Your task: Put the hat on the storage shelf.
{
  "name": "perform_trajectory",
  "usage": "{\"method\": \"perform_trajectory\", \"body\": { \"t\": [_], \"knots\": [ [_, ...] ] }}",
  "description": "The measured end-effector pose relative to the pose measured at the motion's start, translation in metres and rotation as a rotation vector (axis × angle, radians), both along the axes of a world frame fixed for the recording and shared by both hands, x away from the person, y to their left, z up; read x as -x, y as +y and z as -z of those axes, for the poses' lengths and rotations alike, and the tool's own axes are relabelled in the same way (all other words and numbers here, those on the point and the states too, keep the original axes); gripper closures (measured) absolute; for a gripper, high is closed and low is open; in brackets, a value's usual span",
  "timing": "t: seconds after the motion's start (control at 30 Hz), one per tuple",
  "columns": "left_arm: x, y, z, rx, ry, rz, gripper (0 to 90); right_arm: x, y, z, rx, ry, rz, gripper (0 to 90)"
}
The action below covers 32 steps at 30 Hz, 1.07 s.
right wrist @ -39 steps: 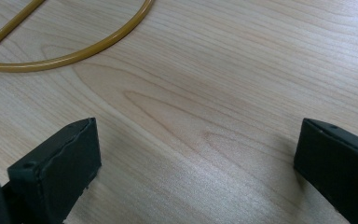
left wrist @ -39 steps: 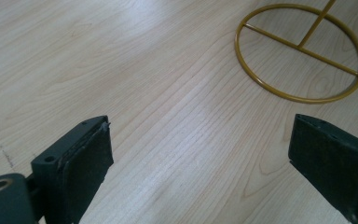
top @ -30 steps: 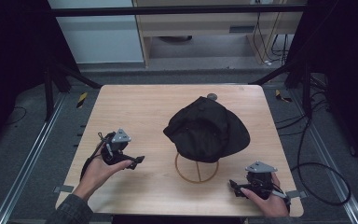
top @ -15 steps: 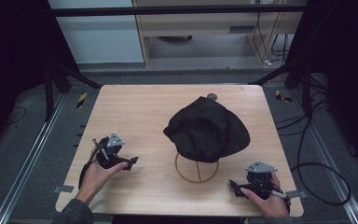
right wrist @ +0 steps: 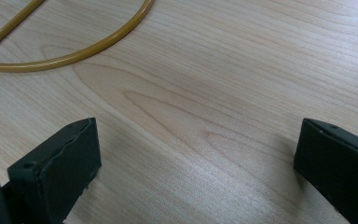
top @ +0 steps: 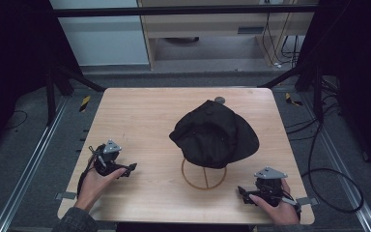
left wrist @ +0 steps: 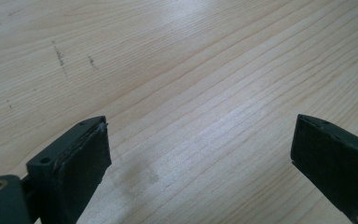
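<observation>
Black cap point(top: 214, 134) sits on brass wire stand point(top: 204, 174), mid-table point(top: 140, 111). Left gripper point(top: 125, 169) jaws spread, nothing held. Right gripper point(top: 244, 193) jaws spread, nothing held, near stand ring.

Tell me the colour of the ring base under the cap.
Mustard yellow; the ring base shows best in the right gripper view.

The left gripper point(top: 131, 167) has slid down the frame toward the lower left of the bench point(top: 145, 116) (its fingers point(left wrist: 81, 161) spread wide over bare wood).
</observation>
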State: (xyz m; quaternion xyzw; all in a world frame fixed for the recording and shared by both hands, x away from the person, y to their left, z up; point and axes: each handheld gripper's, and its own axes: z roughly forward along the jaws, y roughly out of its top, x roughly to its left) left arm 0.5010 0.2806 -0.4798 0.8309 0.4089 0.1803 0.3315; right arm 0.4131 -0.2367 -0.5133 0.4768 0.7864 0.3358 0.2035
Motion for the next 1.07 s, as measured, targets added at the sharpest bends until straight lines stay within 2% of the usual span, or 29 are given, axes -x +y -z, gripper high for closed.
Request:
{"method": "perform_trajectory", "body": {
  "t": [0.43,0.6,0.73,0.8,0.9,0.93,1.07],
  "knots": [
    [-0.002,0.003,0.014,0.017,0.020,-0.022,3.7,0.000,0.000,0.000,-0.002,0.002,0.000,0.6],
    [-0.002,0.005,0.022,0.006,0.027,-0.030,3.7,0.000,0.000,0.000,-0.002,0.002,0.000,0.6],
    [0.002,0.008,0.028,0.022,-0.016,-0.028,2.1,0.000,0.000,0.000,-0.001,0.002,0.000,0.6],
    [0.002,0.008,0.028,0.021,-0.018,-0.030,2.0,0.000,0.000,0.000,-0.001,0.002,0.001,0.6],
    [0.003,0.010,0.028,0.024,-0.018,-0.062,1.7,0.000,0.000,0.000,0.003,-0.003,-0.002,0.6],
    [0.002,0.011,0.028,0.025,-0.015,-0.110,1.2,0.000,0.000,0.000,0.003,-0.002,-0.001,0.6],
    [0.001,0.012,0.028,0.022,-0.013,-0.119,0.0,0.000,0.000,0.000,0.000,0.001,0.002,0.5]
  ]
}}
